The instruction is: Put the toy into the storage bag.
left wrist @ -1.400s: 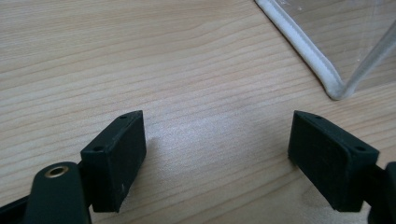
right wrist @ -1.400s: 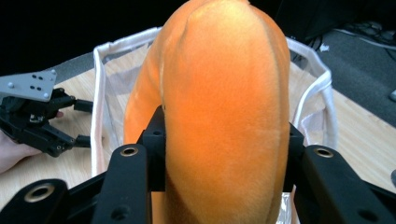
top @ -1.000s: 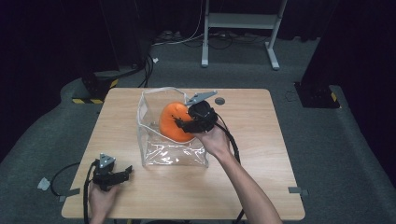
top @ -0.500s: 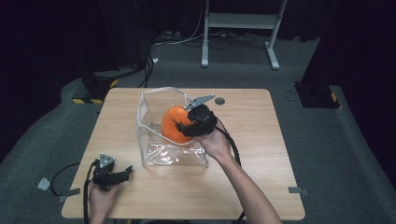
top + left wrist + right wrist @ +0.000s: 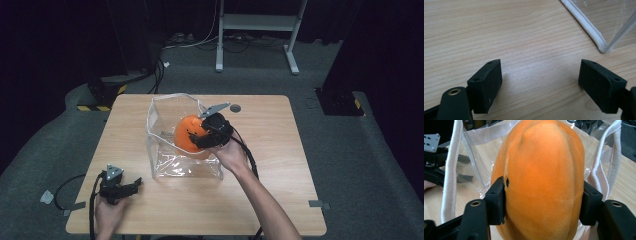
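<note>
1. Orange plush pumpkin (image 5: 541, 182) sits in the mouth of a clear plastic bag (image 5: 165, 162) at the middle of the wooden table (image 5: 270, 190); in the high view its round orange body (image 5: 187, 135) shows through the bag's right side.
2. The right gripper (image 5: 544, 202) reaches in from the right and has the pumpkin between its two black jaws. Both pads touch the soft sides, the left one denting the plush a little. The jaws have just been opening, with the pumpkin between them; the pads are pressed against it.
3. In the high view the right gripper (image 5: 212, 132) rests on the pumpkin's right flank, with the grey plate on top tilted to the far side.
4. The bag stands open, its white webbing trim (image 5: 449, 177) running up on either side of the pumpkin.
5. The left gripper (image 5: 122, 187) lies at the near left part of the table, well apart from the bag. Its jaws stand wide apart (image 5: 539, 82) over bare wood, nothing between them; a corner of the bag's white edge (image 5: 586, 25) lies just beyond.
</note>
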A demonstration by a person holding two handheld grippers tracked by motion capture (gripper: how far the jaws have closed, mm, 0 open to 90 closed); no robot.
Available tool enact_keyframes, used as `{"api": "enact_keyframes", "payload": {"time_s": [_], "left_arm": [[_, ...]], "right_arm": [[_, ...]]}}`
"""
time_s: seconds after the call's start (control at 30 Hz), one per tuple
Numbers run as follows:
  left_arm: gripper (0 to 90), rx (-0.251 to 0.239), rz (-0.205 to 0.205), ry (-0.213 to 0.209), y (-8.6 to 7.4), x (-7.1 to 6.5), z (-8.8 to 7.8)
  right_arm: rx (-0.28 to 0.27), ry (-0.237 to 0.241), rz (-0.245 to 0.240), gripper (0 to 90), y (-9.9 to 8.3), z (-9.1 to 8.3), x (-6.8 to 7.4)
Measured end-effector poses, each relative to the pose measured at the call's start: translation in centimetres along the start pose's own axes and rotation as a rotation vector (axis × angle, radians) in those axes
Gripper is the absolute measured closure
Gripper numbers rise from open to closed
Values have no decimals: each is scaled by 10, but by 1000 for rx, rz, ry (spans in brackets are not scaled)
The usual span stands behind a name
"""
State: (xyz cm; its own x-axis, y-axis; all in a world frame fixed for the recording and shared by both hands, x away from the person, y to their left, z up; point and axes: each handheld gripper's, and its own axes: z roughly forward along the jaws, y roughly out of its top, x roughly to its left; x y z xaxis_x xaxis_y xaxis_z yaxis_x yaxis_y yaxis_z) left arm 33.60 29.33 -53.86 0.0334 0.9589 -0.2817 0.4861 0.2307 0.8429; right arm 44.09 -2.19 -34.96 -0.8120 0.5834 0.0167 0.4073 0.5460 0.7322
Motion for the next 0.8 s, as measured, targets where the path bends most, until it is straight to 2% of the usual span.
{"api": "enact_keyframes", "payload": {"time_s": [0.3, 0.5, 0.67, 0.8], "left_arm": [[192, 0, 0, 0, 0, 0, 0], [192, 1, 0, 0, 0, 0, 0], [192, -1, 0, 0, 0, 0, 0], [192, -1, 0, -1, 0, 0, 0]], "right_arm": [[13, -2, 12, 300, 0, 0, 0], [30, -8, -7, 268, -1, 1, 1], [38, -8, -6, 256, -2, 1, 0], [19, 18, 7, 290, -2, -3, -1]]}}
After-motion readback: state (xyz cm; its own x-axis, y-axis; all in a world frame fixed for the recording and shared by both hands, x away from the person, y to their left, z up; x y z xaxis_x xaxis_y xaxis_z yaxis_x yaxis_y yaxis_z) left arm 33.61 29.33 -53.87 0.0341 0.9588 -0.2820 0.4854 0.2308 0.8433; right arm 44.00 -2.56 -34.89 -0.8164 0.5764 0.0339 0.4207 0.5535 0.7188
